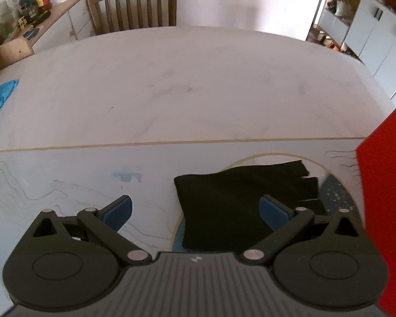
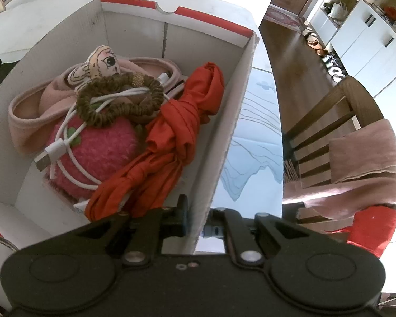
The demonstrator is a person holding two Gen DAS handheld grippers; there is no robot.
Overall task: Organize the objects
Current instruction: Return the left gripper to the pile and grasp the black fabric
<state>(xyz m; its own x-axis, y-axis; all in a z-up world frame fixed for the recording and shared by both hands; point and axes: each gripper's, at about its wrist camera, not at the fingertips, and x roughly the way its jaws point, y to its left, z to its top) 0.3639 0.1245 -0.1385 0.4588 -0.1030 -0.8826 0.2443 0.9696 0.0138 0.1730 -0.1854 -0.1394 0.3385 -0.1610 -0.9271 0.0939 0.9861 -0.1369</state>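
The left gripper (image 1: 195, 208) has its two blue pads spread wide apart, and nothing is pinched between them. It hangs just above a black glove (image 1: 240, 206) that lies flat on the table mat (image 1: 52, 174). One pad is over the glove and the other is over the bare mat beside it. The red box (image 1: 382, 185) stands right next to the glove, at the right edge of the left view. The right gripper (image 2: 198, 219) is pressed together on the near side wall of that box (image 2: 224, 132), with one pad inside and one outside. The box is open at the top. Inside it lie an orange cloth (image 2: 171, 137), a fuzzy pink strawberry toy (image 2: 105, 148), a white cable (image 2: 66, 148), a brown hair tie (image 2: 118, 97), a pink band (image 2: 26, 113) and a small doll face (image 2: 103, 63).
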